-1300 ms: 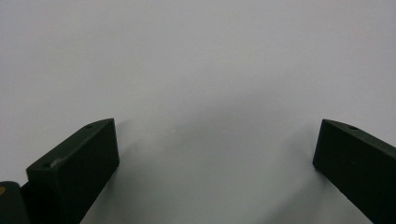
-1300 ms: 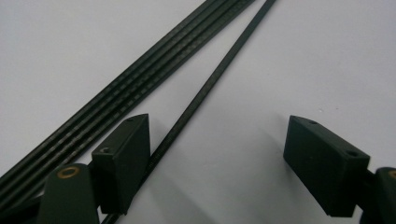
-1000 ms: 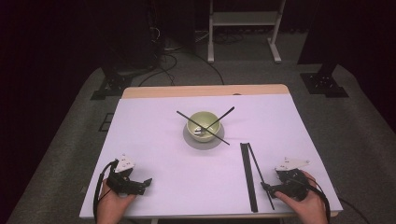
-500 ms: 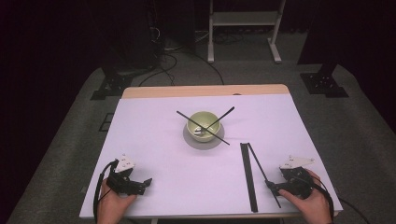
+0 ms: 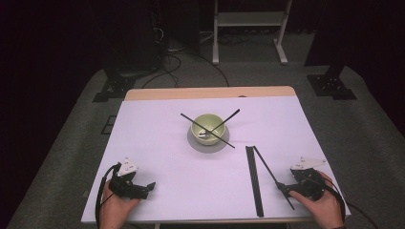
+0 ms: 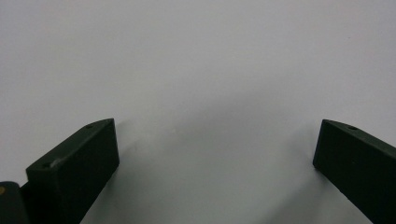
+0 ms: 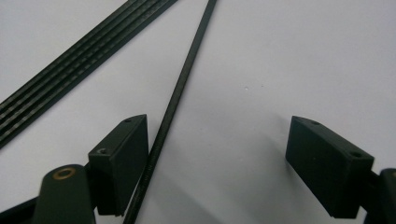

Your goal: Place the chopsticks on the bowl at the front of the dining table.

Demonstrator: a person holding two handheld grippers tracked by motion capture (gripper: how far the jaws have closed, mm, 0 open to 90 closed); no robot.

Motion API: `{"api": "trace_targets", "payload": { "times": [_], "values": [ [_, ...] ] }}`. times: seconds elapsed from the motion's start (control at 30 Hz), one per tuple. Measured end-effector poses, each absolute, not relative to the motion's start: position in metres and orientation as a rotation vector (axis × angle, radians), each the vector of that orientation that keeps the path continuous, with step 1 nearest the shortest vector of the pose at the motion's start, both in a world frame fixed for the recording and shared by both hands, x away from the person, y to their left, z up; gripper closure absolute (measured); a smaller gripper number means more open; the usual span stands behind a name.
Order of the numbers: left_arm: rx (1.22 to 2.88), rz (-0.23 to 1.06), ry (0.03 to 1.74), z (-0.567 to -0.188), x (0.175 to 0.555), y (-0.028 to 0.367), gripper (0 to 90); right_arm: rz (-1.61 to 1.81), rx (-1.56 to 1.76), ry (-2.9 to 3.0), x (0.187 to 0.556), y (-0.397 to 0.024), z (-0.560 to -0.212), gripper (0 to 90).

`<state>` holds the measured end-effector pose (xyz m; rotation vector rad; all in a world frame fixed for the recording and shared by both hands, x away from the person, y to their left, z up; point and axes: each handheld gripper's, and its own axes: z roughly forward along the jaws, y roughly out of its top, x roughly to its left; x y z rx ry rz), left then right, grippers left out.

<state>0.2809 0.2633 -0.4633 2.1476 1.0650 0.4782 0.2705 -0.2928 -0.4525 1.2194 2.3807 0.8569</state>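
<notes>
Right gripper (image 7: 217, 154) jaws wide open, black rod (image 7: 180, 93) w/in, unclamped.

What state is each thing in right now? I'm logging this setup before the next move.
Left gripper: open, nothing between its jaws.
Right gripper: open, single rod between its jaws, ungripped.
Single rod: lying flat.
Bundle of rods: lying flat, side by side.
Bowl: upright on a grey saucer.
Two crossed rods: resting across the bowl.

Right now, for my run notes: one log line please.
right gripper: open, astride single rod | left gripper: open, nothing between | bowl: two rods crossed
</notes>
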Motion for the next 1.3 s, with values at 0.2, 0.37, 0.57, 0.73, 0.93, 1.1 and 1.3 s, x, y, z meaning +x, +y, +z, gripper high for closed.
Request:
{"api": "trace_targets", "payload": {
  "times": [0.2,0.37,0.57,0.73,0.93,1.1,1.3],
  "values": [
    [2.148,0.479,1.065,-0.463,0.281,0.263,0.0,0.853,1.226,2.367,0.273,-0.297,-0.453,20.0],
    [2.148,0.478,1.065,-0.463,0.281,0.263,0.0,0.851,1.241,2.352,0.274,-0.303,-0.452,20.0],
    [2.147,0.477,1.066,-0.463,0.281,0.263,0.0,0.845,1.257,2.336,0.277,-0.31,-0.453,20.0],
    [2.148,0.477,1.066,-0.463,0.281,0.263,0.0,0.843,1.268,2.325,0.28,-0.316,-0.453,20.0],
    [2.148,0.476,1.066,-0.463,0.281,0.263,0.0,0.837,1.273,2.316,0.283,-0.32,-0.453,20.0],
    [2.148,0.475,1.065,-0.463,0.281,0.263,0.0,0.825,1.279,2.306,0.285,-0.324,-0.452,20.0],
    [2.148,0.475,1.066,-0.463,0.281,0.263,0.0,0.815,1.279,2.296,0.289,-0.328,-0.452,20.0]
  ]
}}
